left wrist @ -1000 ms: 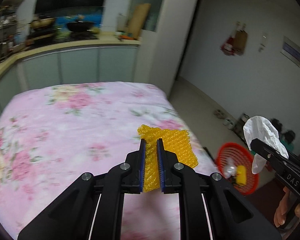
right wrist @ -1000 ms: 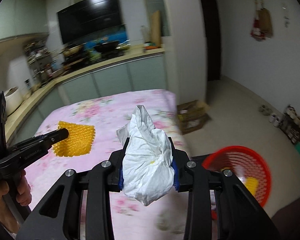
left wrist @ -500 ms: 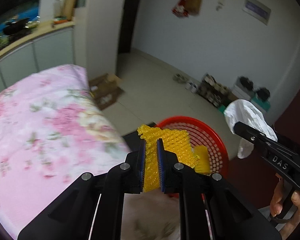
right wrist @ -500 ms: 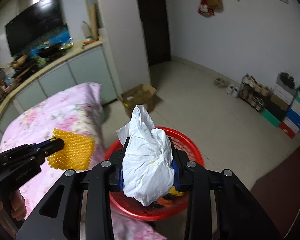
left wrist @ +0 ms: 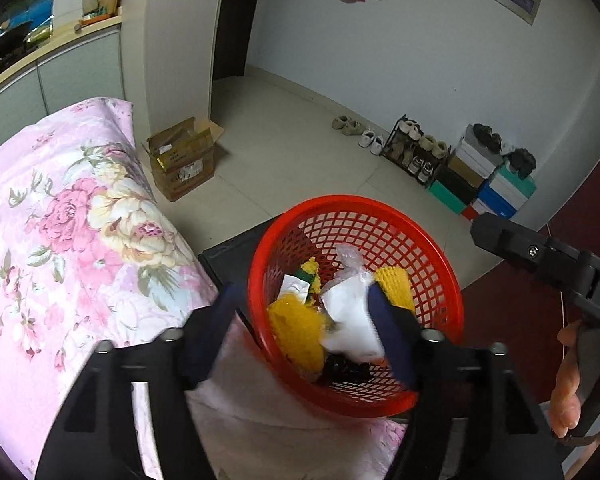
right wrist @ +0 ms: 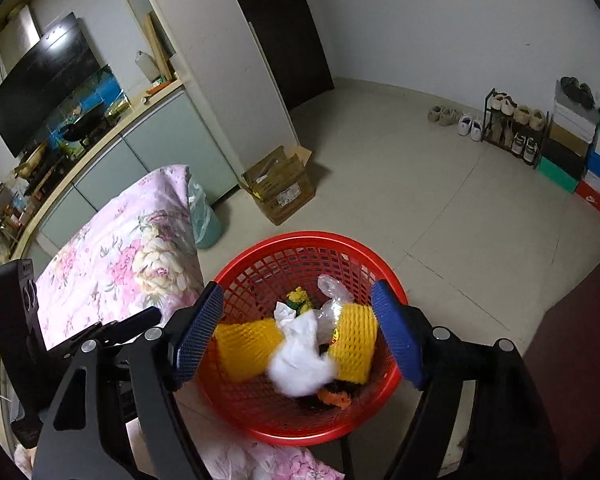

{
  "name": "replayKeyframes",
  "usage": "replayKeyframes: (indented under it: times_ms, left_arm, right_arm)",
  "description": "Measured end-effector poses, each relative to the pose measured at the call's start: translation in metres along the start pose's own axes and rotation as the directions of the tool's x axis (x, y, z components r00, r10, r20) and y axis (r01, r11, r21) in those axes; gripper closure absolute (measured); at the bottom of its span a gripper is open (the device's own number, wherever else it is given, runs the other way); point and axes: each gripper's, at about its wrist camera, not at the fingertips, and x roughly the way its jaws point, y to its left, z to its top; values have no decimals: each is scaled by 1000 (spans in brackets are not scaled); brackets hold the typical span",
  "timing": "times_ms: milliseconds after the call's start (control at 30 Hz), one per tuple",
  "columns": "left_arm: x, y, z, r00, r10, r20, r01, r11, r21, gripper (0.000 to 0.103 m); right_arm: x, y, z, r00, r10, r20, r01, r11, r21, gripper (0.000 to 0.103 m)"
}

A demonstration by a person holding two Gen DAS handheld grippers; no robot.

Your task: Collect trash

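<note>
Two claws: both spread wide, gripping nothing, above the basket.
Left claw (left wrist: 304, 332): blue pads parted.
Right claw (right wrist: 298, 336): blue pads parted.
Red round plastic mesh basket (right wrist: 260, 416): beside the pink floral bed (left wrist: 60, 240).
White crumpled plastic bag (right wrist: 302, 364): inside basket.
Yellow foam net (right wrist: 244, 346): inside basket, beside bag.

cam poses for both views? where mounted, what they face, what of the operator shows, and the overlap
Left wrist: on the left tool, tilted down at the red basket beside the floral bed; own open fingers show, plus the right tool and hand.
Right wrist: on the right tool, above the same basket; own open fingers show, left tool at left.
Shared: basket, white bag, cardboard box, shoe rack.
</note>
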Motion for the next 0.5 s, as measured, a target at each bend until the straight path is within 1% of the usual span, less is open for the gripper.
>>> replayKeyframes:
  times_ms: [100,167,233,267,367,400,500]
  left_arm:
    - [-11,4,-1,999,36,23,-35,999,-4,26]
    - [-25,7,-4,996,72,55,-71,997,-9,24]
    - [-42,8,-8,989,121,91,-120,993,-10,22]
    - [-50,8,-8,984,143,110,-143,990,-11,22]
    - [-79,11,-17,959,222,176,-221,975,-27,20]
    - [-86,13,-19,953,239,188,-237,971,-32,19]
    - [-121,19,-33,921,301,246,-294,954,-65,17]
  right_arm:
    - [-10,3,-3,1000,-8,22,9,1000,-13,29]
    - [-19,5,-5,999,-10,38,11,1000,-23,27]
    - [-30,10,-10,998,-10,68,13,999,-44,21]
    - [-35,13,-13,997,-10,82,14,998,-55,20]
    - [-52,25,-23,993,-2,120,13,995,-96,12]
    - [-58,31,-28,991,6,131,9,994,-112,12]
    - [-74,46,-43,988,39,147,-16,988,-156,11]
